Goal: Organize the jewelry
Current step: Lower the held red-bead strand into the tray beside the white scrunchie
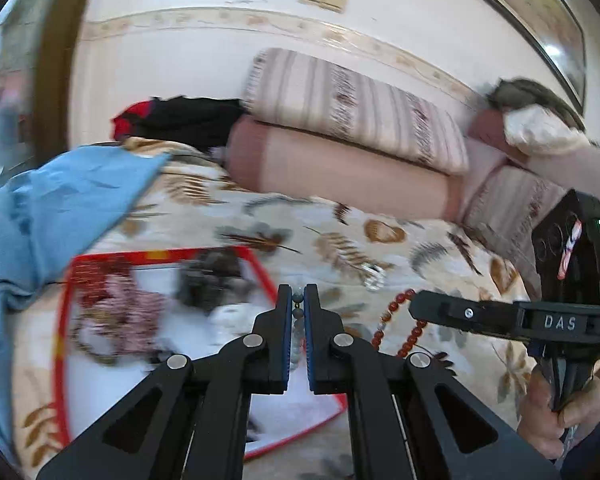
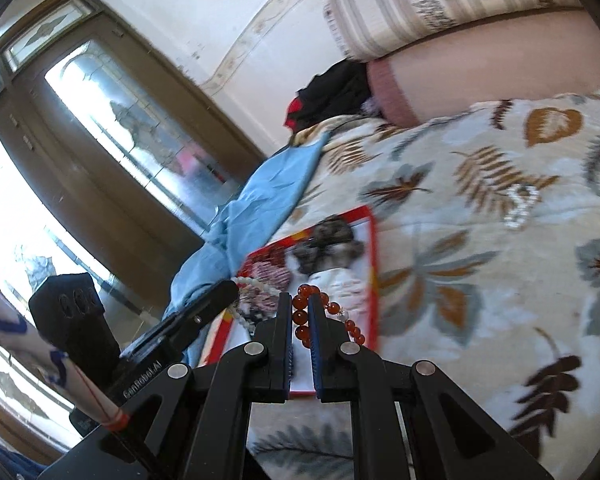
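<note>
tray (image 1: pixel 66 320) on bedspread (image 1: pixel 332 240); pillows (image 1: pixel 340 152) behind, cloth (image 1: pixel 52 216) left.

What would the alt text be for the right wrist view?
The right gripper is shut on a string of red-orange beads, held above a leaf-patterned bedspread. Behind it a red-rimmed tray holds blurred jewelry, a pale sparkly bracelet lies loose on the bedspread, and the left gripper enters from the left.

A leaf-patterned cream bedspread (image 2: pixel 480 240) fills the lower right; a bright brown-framed glass door (image 2: pixel 112 132) stands at left, cream wall (image 1: pixel 172 60) above.
</note>
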{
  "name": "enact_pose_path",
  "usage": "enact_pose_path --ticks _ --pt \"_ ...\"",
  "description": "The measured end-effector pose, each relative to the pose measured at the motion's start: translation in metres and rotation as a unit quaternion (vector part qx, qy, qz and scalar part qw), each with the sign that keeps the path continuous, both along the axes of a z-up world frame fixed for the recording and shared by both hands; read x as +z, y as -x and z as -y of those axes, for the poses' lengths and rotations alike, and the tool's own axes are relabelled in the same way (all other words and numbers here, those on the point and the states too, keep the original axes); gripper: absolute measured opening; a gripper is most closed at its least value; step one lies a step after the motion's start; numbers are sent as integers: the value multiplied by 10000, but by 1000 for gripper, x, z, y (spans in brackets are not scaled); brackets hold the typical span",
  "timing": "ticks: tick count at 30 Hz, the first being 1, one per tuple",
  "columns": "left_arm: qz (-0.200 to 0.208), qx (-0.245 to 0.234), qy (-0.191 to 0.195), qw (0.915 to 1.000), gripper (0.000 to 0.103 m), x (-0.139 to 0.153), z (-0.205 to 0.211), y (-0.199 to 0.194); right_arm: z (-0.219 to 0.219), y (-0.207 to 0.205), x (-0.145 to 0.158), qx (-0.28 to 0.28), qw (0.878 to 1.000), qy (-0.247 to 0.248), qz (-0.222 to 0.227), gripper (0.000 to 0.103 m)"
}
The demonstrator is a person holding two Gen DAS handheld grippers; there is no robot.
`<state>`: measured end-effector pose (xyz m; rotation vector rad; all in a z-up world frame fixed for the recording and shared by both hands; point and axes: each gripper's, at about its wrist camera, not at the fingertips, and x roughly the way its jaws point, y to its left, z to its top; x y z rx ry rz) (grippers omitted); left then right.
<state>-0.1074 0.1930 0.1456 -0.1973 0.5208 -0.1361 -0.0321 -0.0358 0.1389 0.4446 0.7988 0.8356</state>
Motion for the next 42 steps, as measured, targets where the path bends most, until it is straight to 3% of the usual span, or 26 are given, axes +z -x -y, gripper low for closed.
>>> enact_pose_path --ticks 8,15,21,42 --pt "-232 1196 -172 9924 5 -14 -69 24 -63 5 -2 475 9986 238 82 9" --pt "-591 1755 -390 9819 5 -42 -89 21 -88 3 -30 585 9967 550 -92 9" --pt "-1035 1748 -498 9779 5 -67 -86 7 -88 -4 -54 477 9958 709 -332 9" --pt "-1447 2041 -1315 9592 5 -90 -76 -10 -83 -5 -74 177 9916 1248 -297 9"
